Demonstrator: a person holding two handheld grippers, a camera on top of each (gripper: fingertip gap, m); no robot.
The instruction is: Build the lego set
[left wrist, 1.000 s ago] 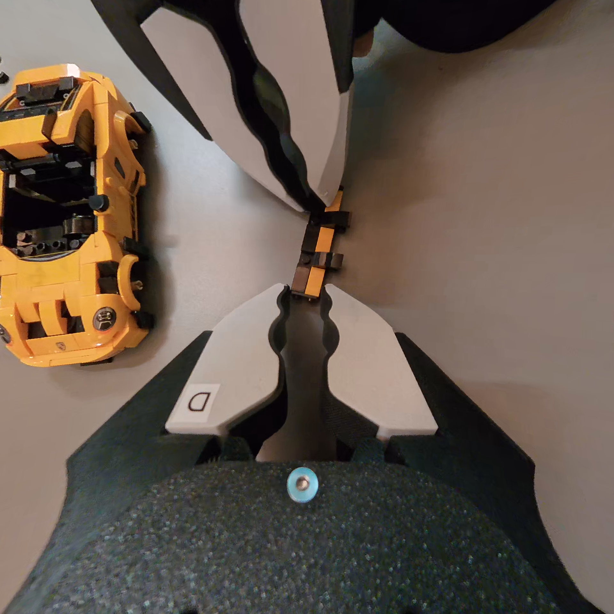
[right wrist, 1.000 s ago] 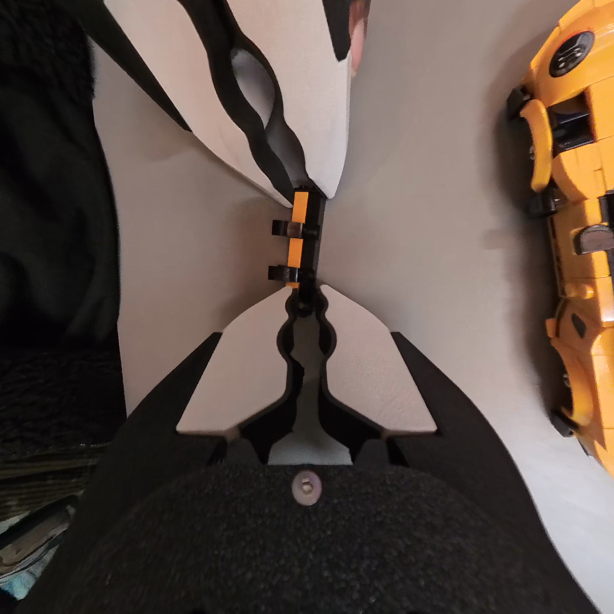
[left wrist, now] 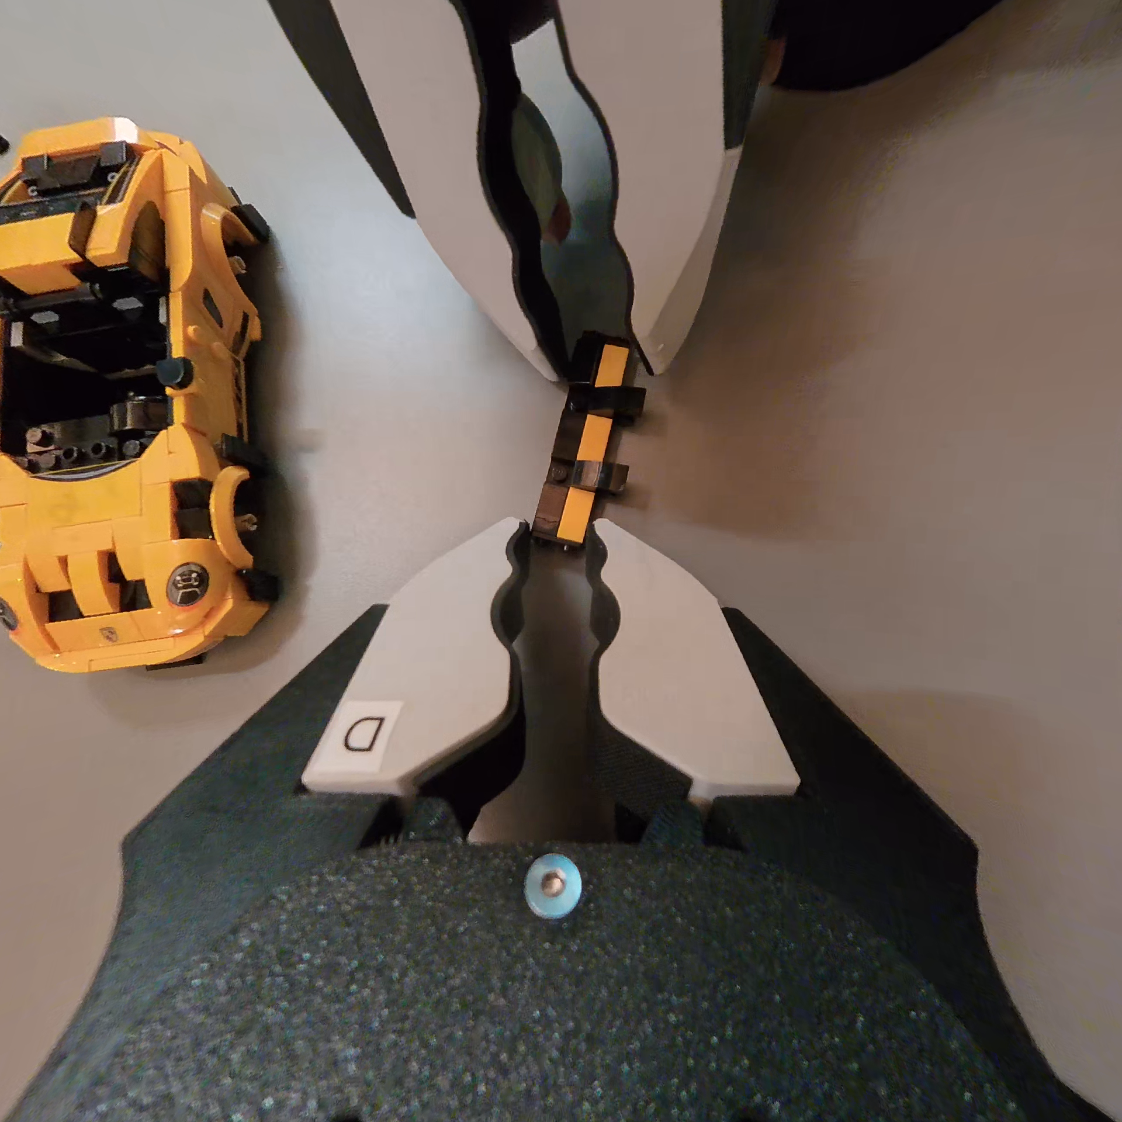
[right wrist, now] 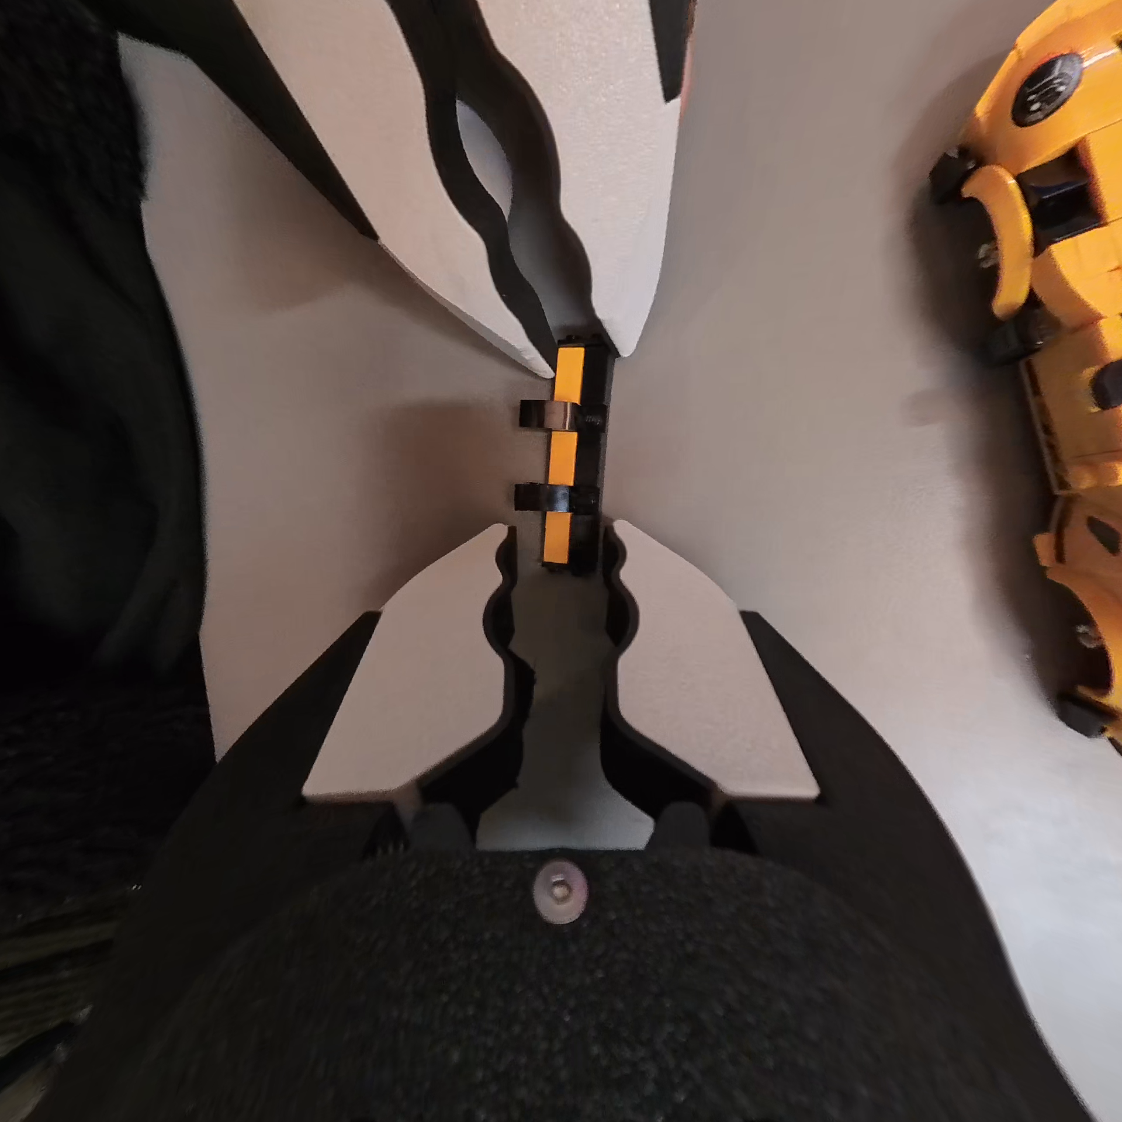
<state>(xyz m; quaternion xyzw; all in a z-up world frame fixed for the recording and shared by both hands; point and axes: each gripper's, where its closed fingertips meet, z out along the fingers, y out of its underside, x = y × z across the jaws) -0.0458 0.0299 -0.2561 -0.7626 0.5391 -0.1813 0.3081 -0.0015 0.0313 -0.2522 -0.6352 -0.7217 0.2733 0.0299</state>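
Both grippers face each other tip to tip over the table, with a narrow lego strip bridging them.

Strip: black base with three orange tiles along it and two black clips sticking out to one side. In the left wrist view it runs slightly tilted; in the right wrist view it looks nearly straight along the gripper axis.

Left gripper: fingers set narrow, near end of the strip sits right between the tips. The left finger carries a small white sticker. Contact looks like a pinch on the strip's end, though a thin gap shows on the right side.

Right gripper: jaws narrow but visibly wider than the strip. The strip end sits between the tips, close against the right finger, gap on the left. Can't tell if it is actually clamping.

From each camera the opposite gripper comes in from the top of frame, tips closed in on the far end of the strip.

Car: yellow lego body, roof off, dark interior open, black axle stubs and no wheels. It sits flat on the table, well apart from the strip, left of the left gripper. In the right wrist view the car is at the right edge, partly cut off.

Dark fabric fills the left side of the right wrist view, beyond the table edge.
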